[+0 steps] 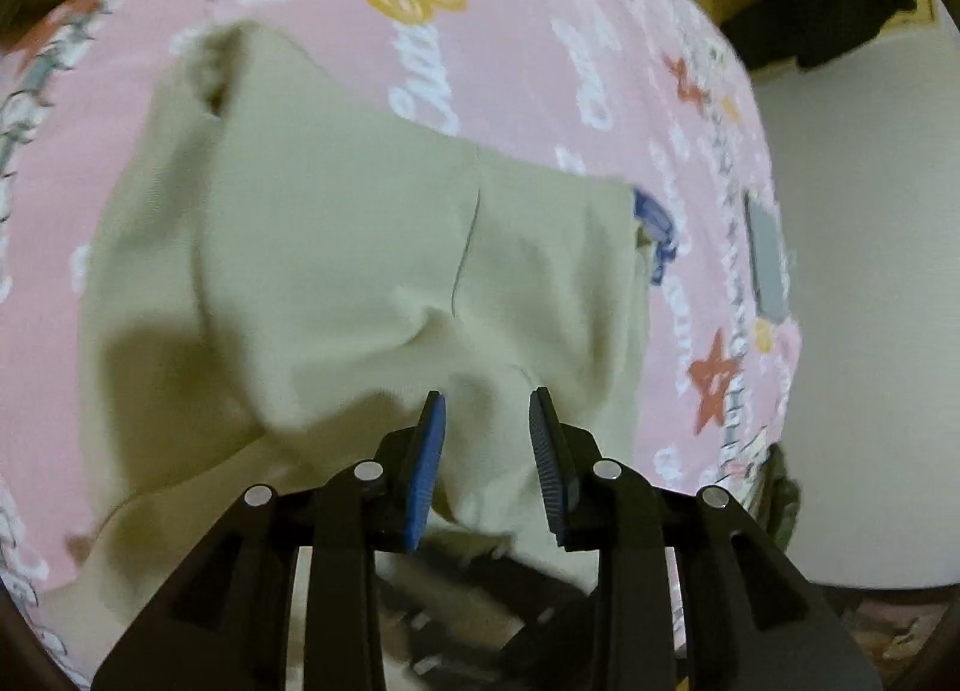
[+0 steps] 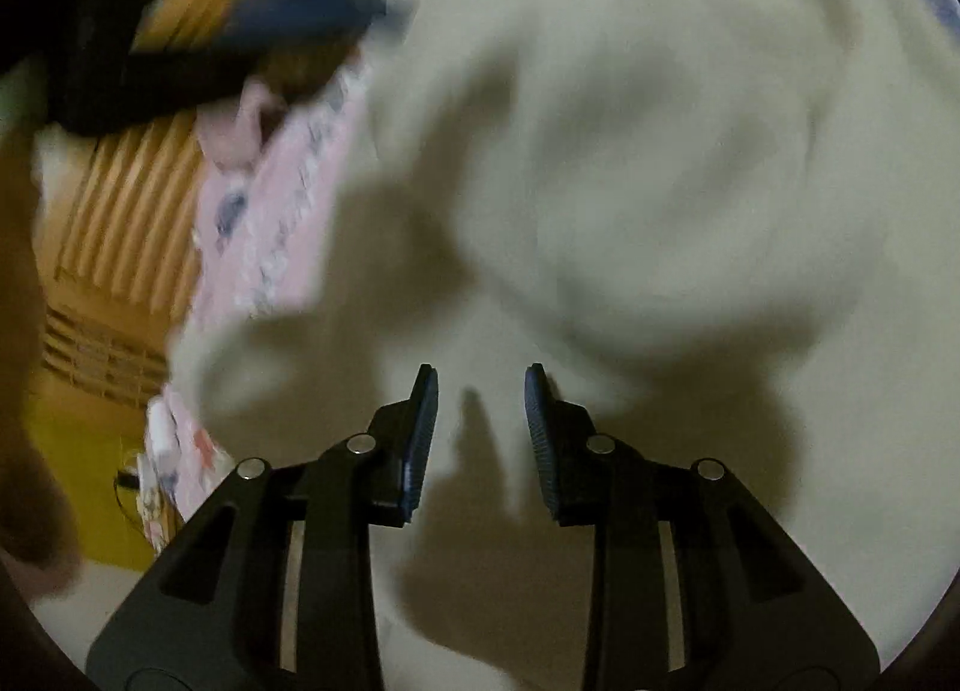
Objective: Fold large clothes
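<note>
Pink printed bedsheet [image 1: 510, 61] carrying a beige garment [image 1: 360, 247].
Soft, limp cloth; grasp at its near edge. Left gripper [image 1: 487, 451] and right gripper [image 2: 480, 433] both open, empty.

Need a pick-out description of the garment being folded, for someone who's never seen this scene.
Find the pink printed bedsheet with hearts, stars and white script covering the bed. Lying on its middle is the beige garment, a large plain piece of cloth with soft creases. It is the only unpatterned, pale khaki thing on the sheet.
</note>
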`<action>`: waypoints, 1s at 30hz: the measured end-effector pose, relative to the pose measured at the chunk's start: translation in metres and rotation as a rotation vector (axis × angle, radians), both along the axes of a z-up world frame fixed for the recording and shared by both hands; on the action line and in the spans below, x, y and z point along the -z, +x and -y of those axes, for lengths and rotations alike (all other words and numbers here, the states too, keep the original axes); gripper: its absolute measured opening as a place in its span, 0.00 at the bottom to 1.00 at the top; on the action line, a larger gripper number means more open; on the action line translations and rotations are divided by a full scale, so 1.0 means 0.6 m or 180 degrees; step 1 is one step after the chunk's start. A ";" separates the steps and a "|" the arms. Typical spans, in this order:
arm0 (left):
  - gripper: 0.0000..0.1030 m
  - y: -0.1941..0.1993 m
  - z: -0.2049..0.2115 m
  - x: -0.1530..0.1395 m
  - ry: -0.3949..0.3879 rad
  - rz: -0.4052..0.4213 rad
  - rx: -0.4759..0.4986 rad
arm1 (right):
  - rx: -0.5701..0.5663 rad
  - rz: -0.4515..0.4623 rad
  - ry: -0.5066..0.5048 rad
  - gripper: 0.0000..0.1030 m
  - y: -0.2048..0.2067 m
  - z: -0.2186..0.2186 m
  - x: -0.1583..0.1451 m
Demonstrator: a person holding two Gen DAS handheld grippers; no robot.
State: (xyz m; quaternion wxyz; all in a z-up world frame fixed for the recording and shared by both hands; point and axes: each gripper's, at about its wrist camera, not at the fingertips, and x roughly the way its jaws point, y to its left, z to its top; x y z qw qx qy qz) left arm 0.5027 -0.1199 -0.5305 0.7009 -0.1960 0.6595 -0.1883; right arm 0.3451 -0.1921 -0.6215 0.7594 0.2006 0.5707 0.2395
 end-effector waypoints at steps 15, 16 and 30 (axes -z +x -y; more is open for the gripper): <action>0.27 -0.122 0.023 0.144 0.0389 -0.0617 0.0254 | 0.1123 0.0350 -0.0063 0.27 0.044 0.188 -0.099; 0.27 -0.132 0.027 0.155 0.0485 -0.0642 0.0281 | 0.1054 0.0321 -0.0111 0.27 0.054 0.181 -0.089; 0.39 -0.132 0.043 0.019 0.0451 0.0159 0.0060 | 0.1322 0.0040 -0.0519 0.29 0.015 0.191 -0.014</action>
